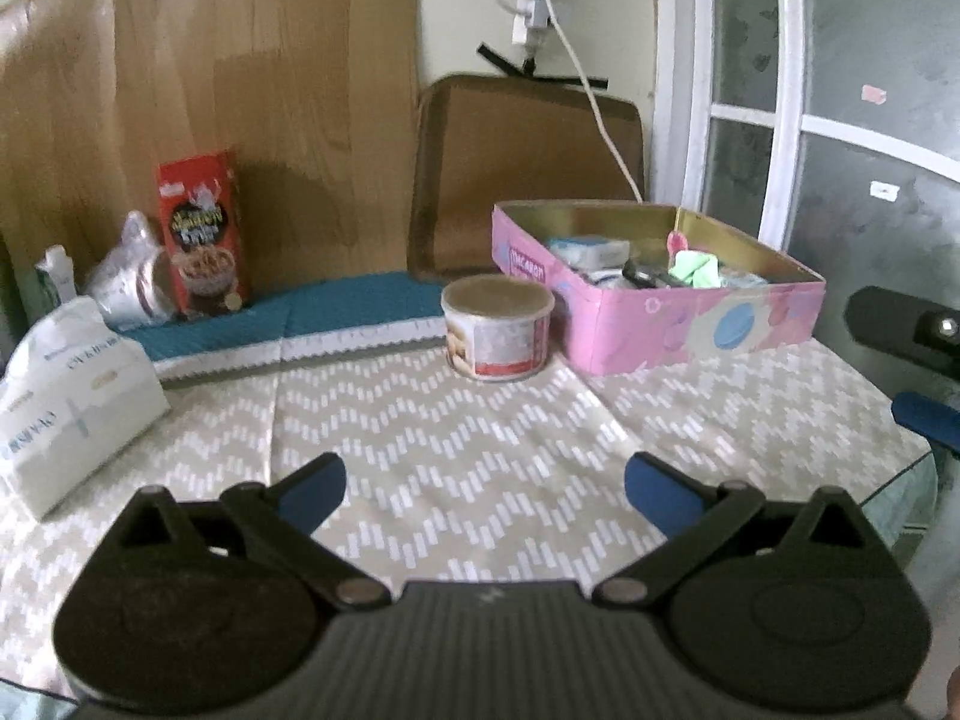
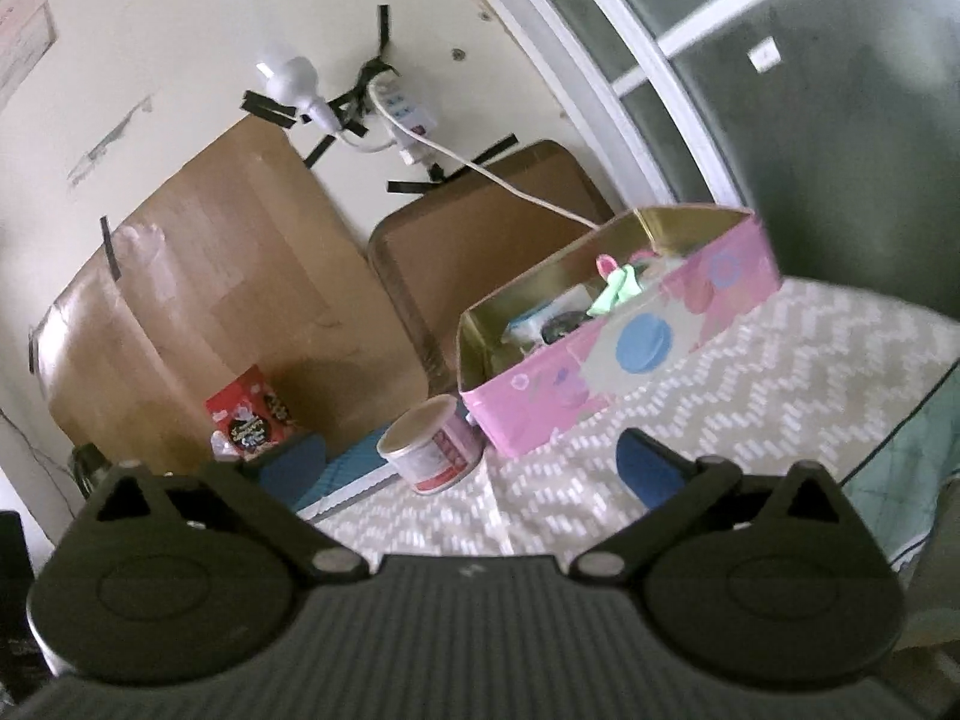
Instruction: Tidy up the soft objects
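Observation:
A pink tin box (image 1: 690, 324) stands at the back right of the table and holds several small soft items, among them a green cloth (image 1: 696, 269) and a white pack (image 1: 591, 252). The box also shows in the right wrist view (image 2: 600, 372), with the green cloth (image 2: 618, 291) inside. A white tissue pack (image 1: 66, 402) lies at the left. My left gripper (image 1: 485, 489) is open and empty, low over the table's front. My right gripper (image 2: 471, 459) is open and empty, tilted, short of the box; part of it shows in the left wrist view (image 1: 918, 360).
A round tin (image 1: 497, 327) stands left of the pink box, also in the right wrist view (image 2: 431, 444). A red cereal box (image 1: 203, 234), plastic bags (image 1: 129, 282) and a brown tray (image 1: 528, 168) stand against the back. A white cable (image 1: 591, 102) hangs into the box. The table edge (image 1: 900, 474) runs at the right.

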Tool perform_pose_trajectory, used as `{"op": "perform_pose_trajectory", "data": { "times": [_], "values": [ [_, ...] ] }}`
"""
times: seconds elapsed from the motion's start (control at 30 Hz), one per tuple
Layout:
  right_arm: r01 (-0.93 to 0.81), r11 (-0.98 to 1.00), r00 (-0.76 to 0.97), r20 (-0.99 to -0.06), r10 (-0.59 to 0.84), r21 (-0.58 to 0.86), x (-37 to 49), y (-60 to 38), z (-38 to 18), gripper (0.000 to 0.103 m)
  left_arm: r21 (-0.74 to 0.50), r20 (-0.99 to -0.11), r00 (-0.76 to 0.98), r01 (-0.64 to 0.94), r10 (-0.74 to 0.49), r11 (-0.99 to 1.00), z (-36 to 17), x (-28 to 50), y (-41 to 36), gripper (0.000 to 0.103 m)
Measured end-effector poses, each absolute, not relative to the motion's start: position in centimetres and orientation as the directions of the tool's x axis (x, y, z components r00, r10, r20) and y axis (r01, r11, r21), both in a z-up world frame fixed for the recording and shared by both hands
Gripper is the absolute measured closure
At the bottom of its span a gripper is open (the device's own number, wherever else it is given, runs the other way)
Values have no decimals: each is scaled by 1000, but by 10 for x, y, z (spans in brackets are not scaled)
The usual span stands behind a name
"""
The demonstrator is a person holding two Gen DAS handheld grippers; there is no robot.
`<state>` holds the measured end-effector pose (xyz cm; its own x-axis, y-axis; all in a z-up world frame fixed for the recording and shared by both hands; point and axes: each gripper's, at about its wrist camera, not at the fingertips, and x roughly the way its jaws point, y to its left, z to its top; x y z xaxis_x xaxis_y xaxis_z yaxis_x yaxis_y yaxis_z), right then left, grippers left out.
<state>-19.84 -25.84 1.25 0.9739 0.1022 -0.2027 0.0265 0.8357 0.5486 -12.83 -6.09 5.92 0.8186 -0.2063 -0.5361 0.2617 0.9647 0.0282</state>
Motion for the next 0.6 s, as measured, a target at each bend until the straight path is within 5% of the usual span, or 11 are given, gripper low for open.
{"op": "perform_pose_trajectory", "data": {
  "times": [0.27, 0.6],
  "values": [
    [16, 853, 972, -209, 110, 522, -200, -251, 18, 0, 78, -460, 865, 261, -198, 962, 69, -152, -61, 0],
    [-15, 875, 979, -173, 113, 484, -206, -247, 25, 0, 144, -469, 863, 286, -189, 947, 72, -163, -71, 0]
  ]
}}
